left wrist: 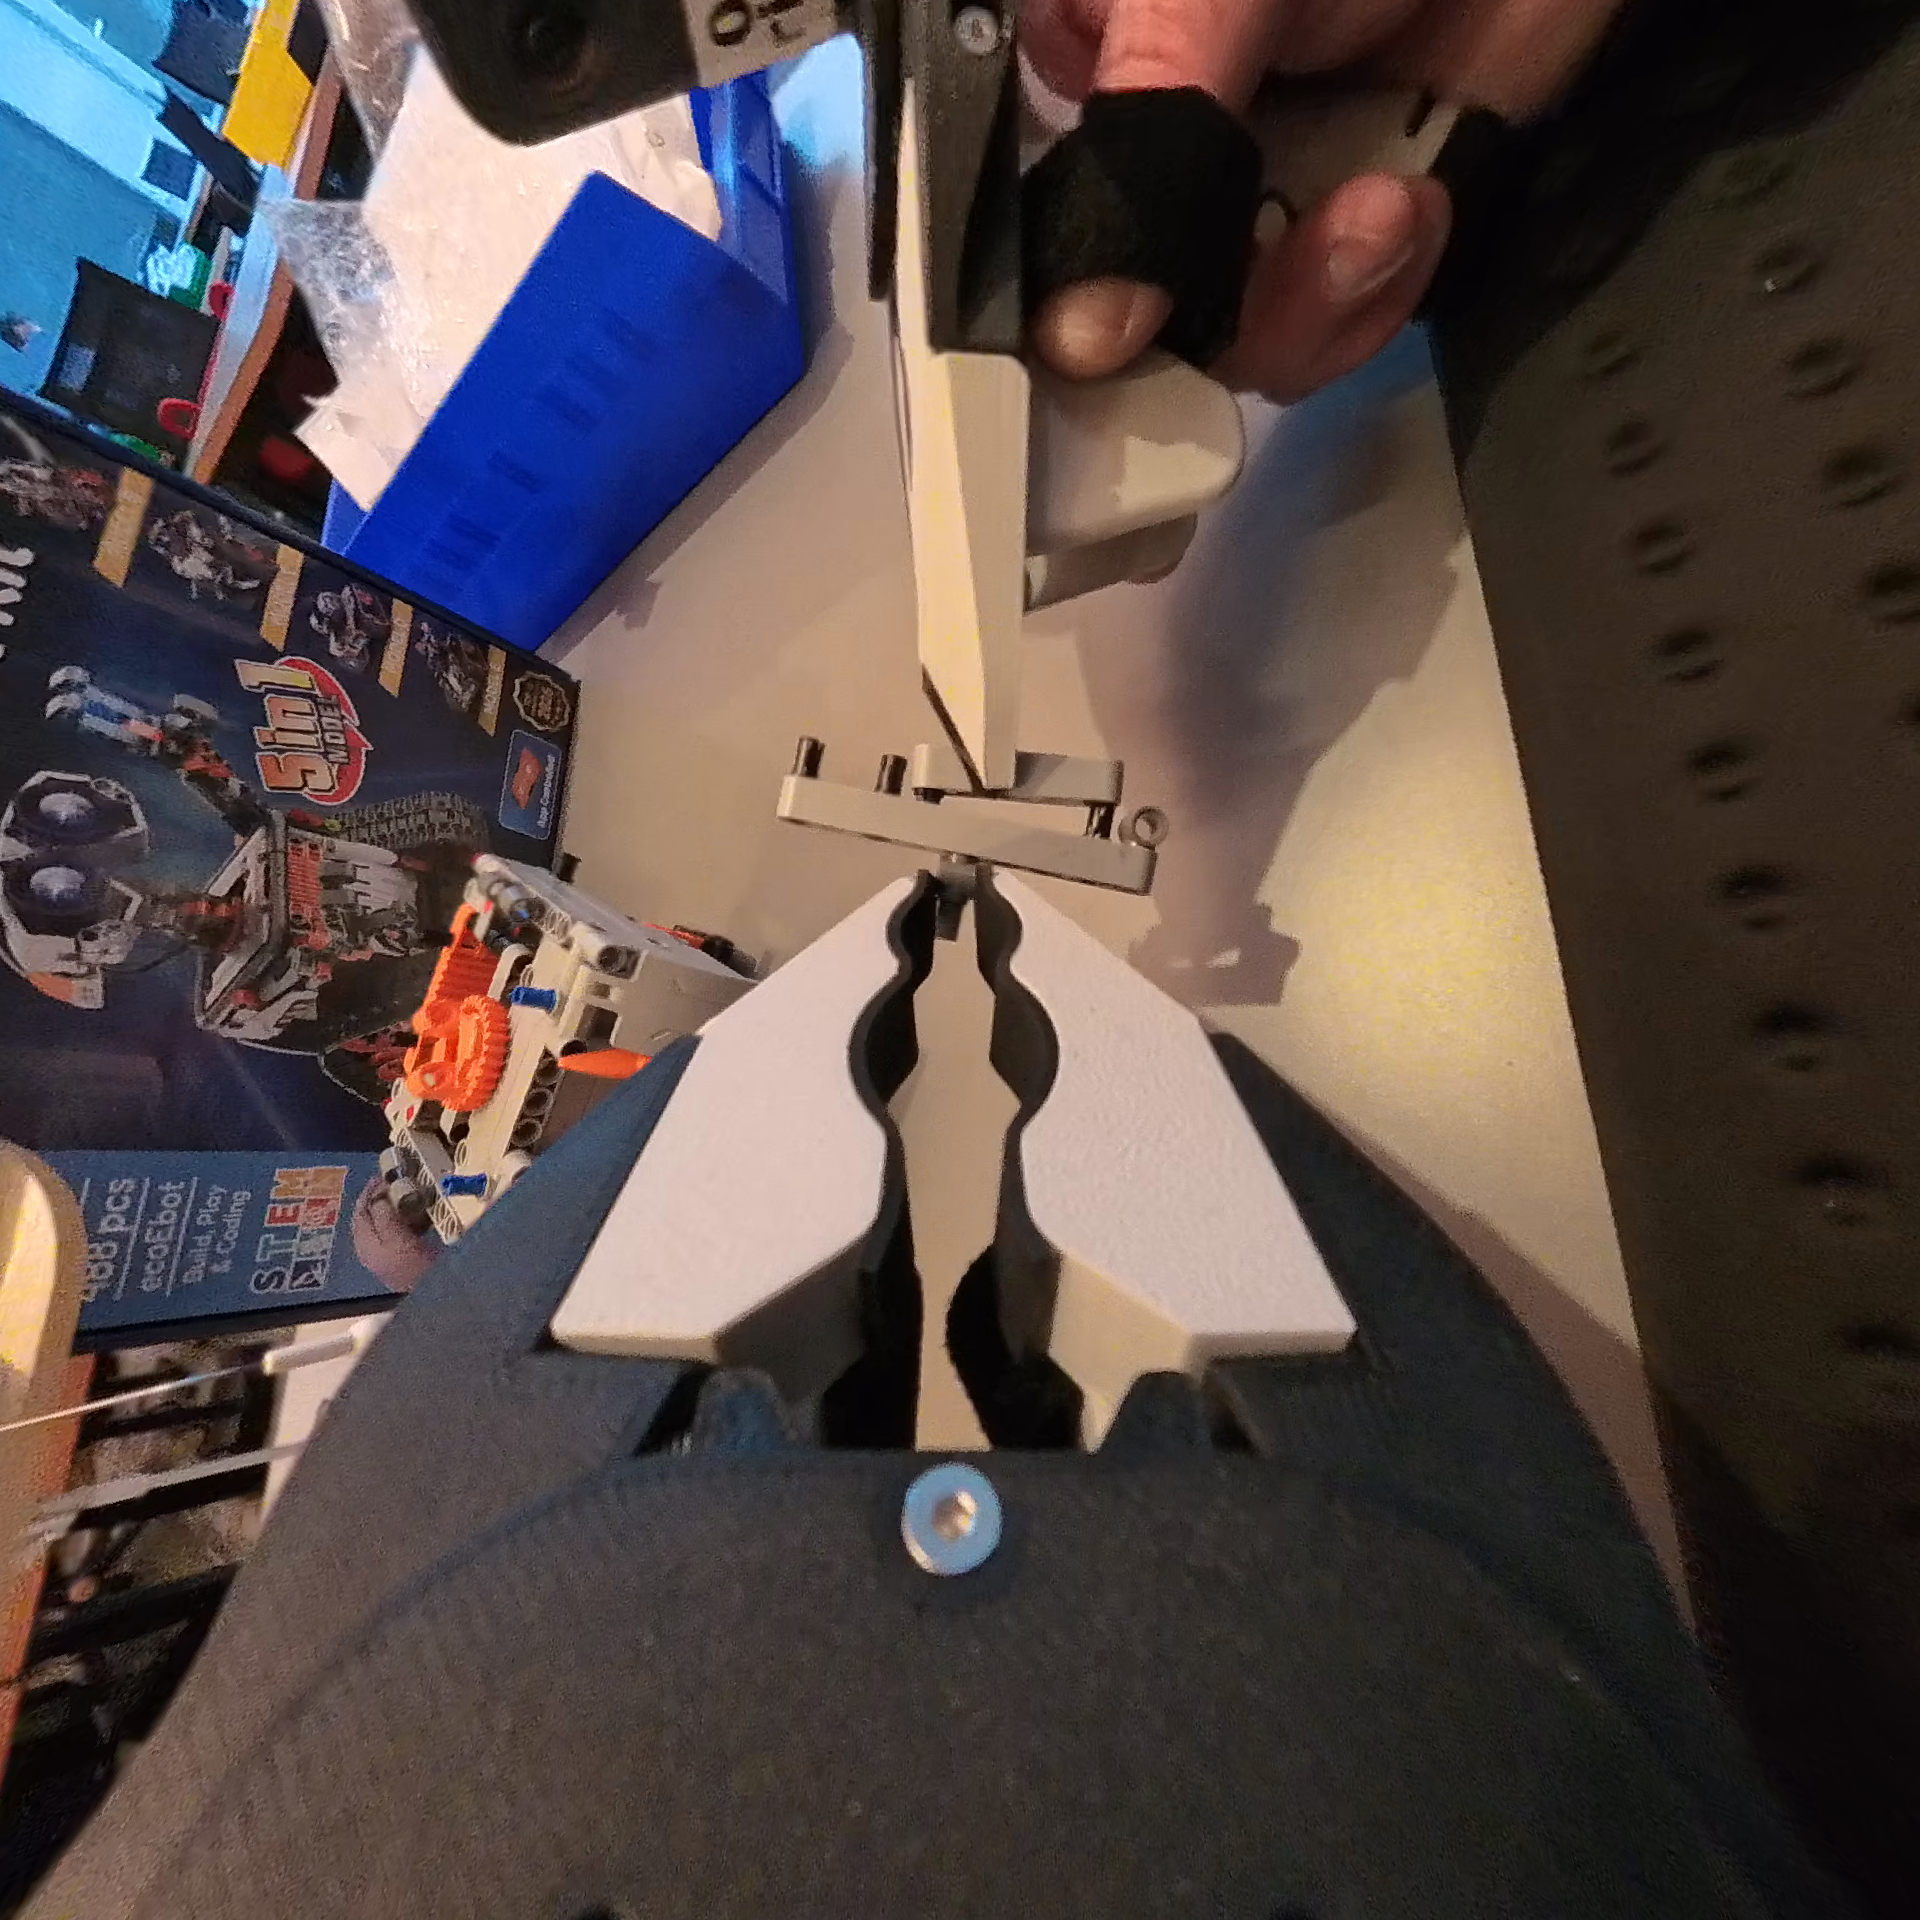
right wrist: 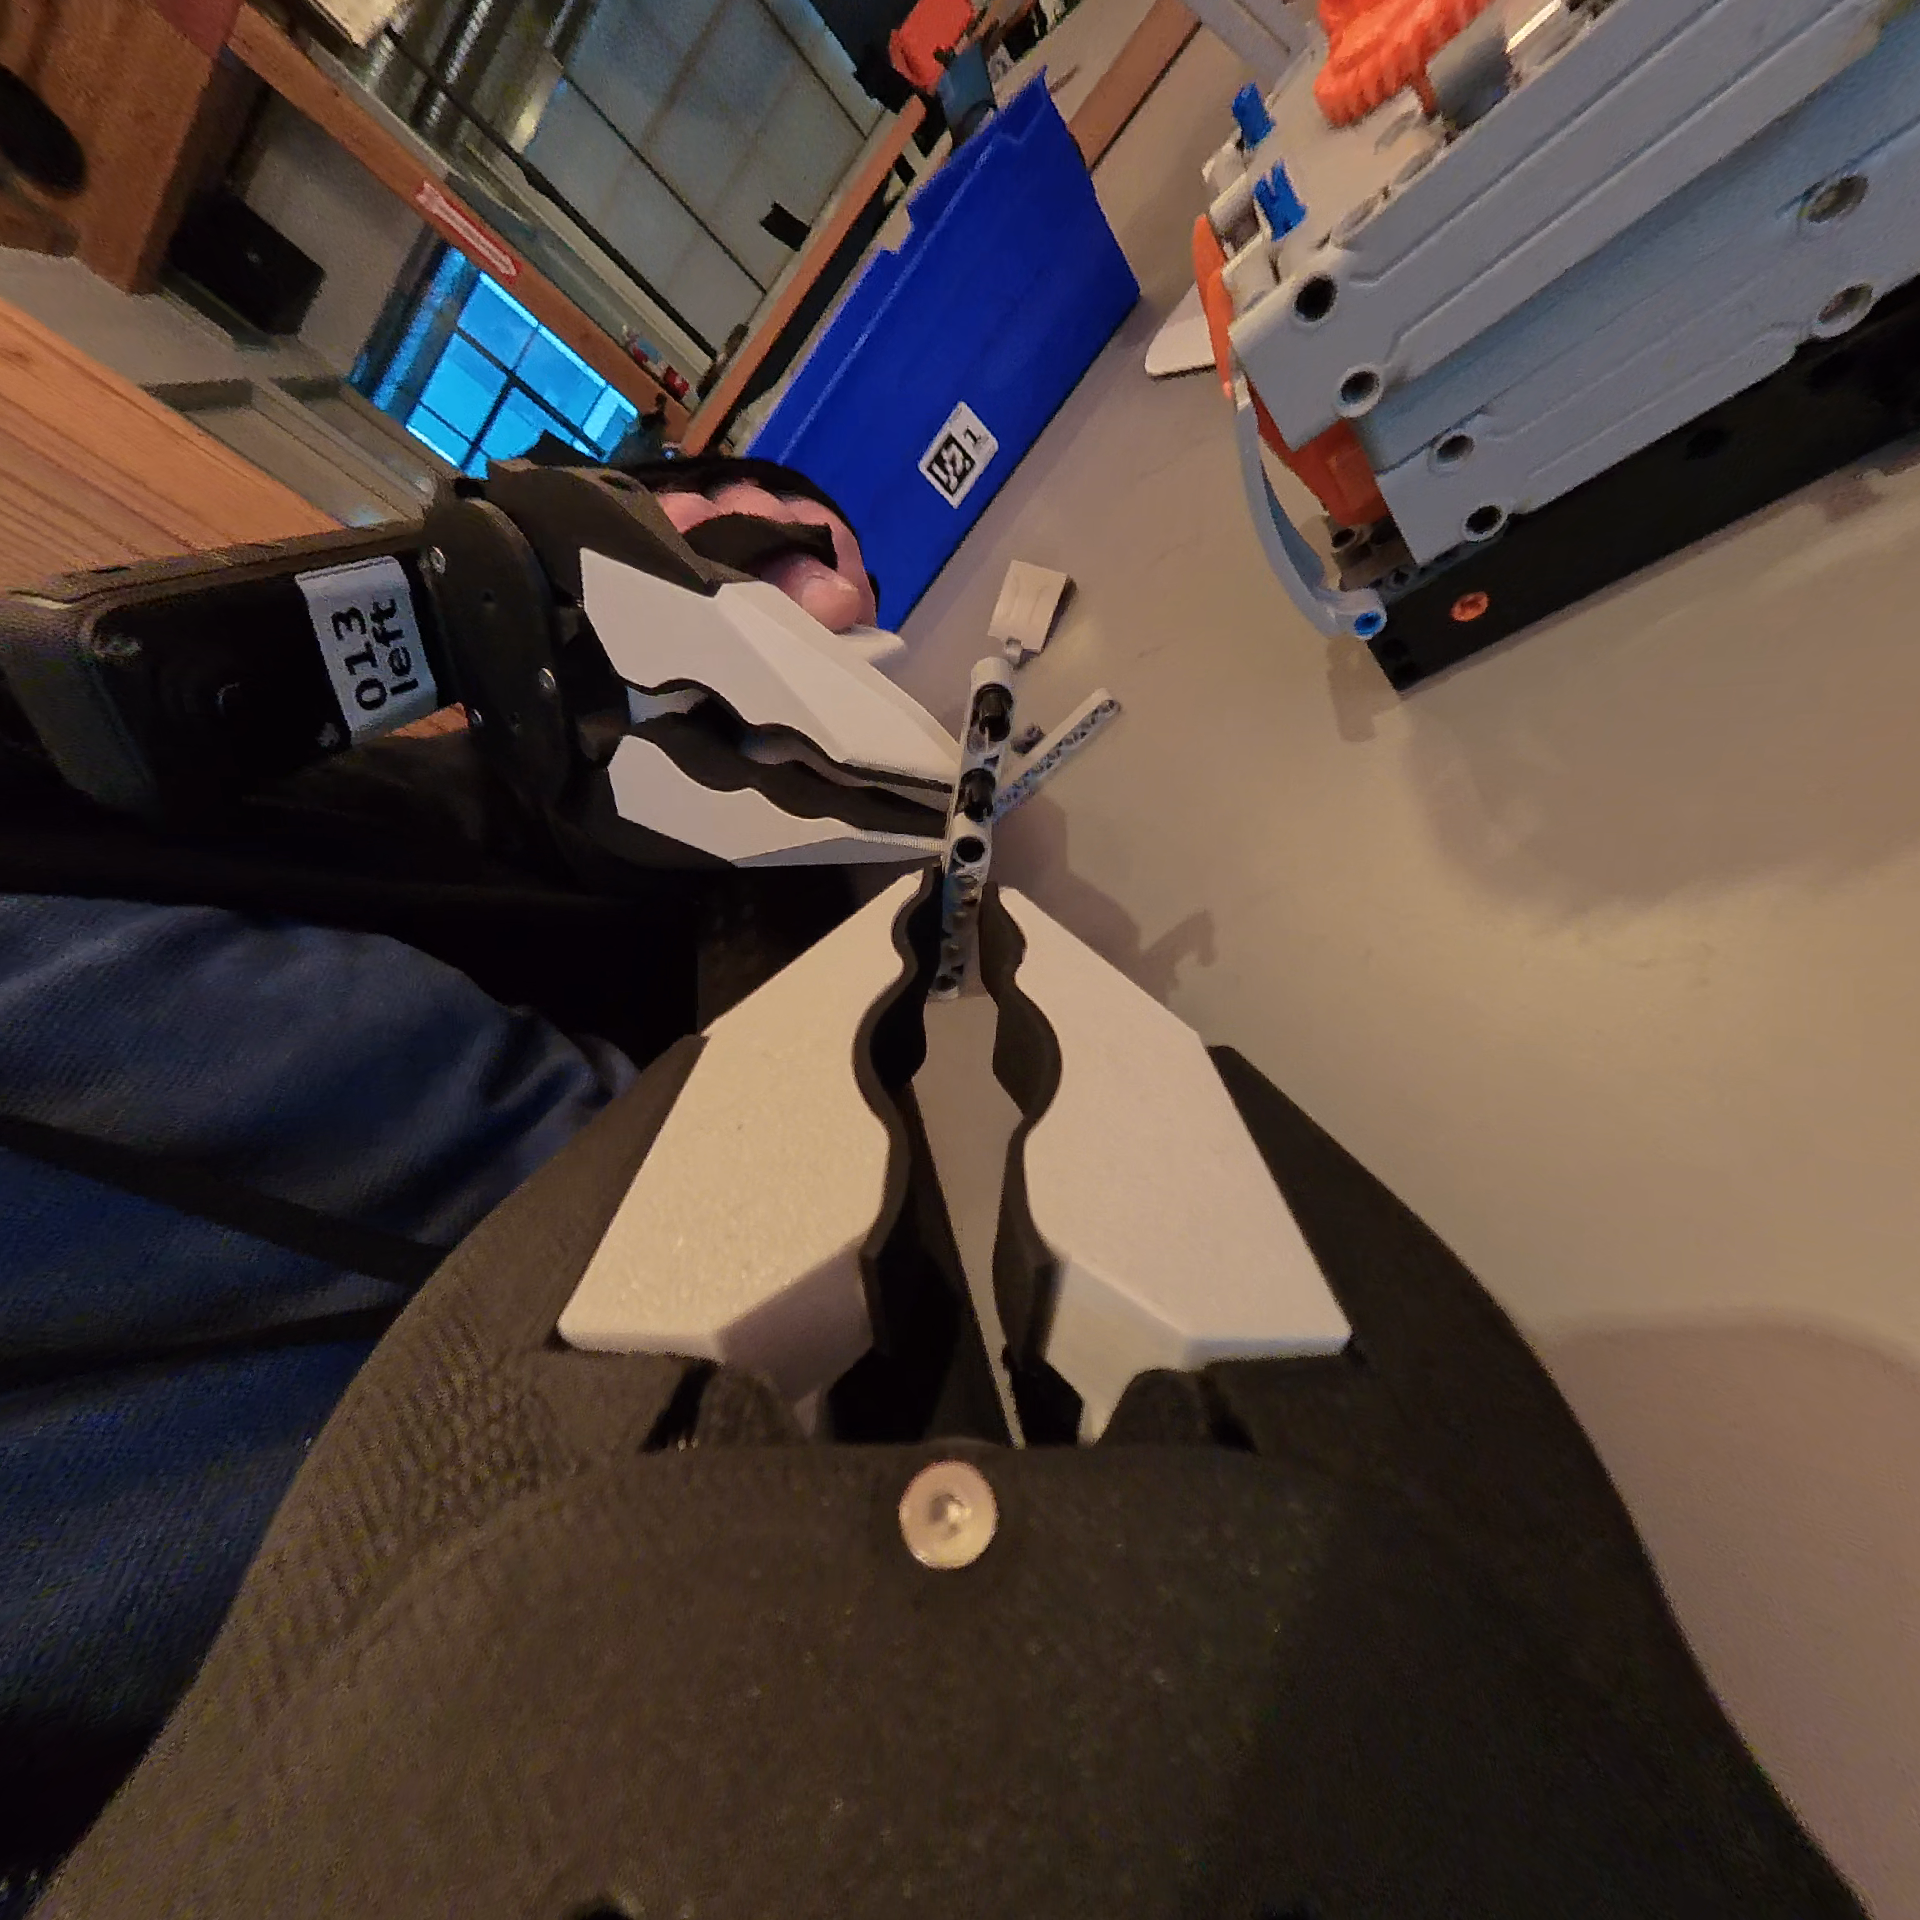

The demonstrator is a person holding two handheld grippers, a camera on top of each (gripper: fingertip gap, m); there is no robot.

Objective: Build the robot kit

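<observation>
Fingers (left wrist: pixel 873 997) of the left gripper (left wrist: pixel 948 885) pinch a small dark pin against a grey beam assembly (left wrist: pixel 971 816), itself clamped in the right gripper (right wrist: pixel 961 914) above the table (right wrist: pixel 1455 935).

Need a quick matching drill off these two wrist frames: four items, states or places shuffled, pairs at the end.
Column 1:
1. left claw
2. right claw
3. blue bin
4. block model with orange gear

Column 2:
A. far side of the table, by the edge
B. shut on the grey beam assembly
C. in front of the printed box
D. shut on a small dark pin under the beam assembly

Pairs: 1-D, 2-B, 3-A, 4-C
</observation>
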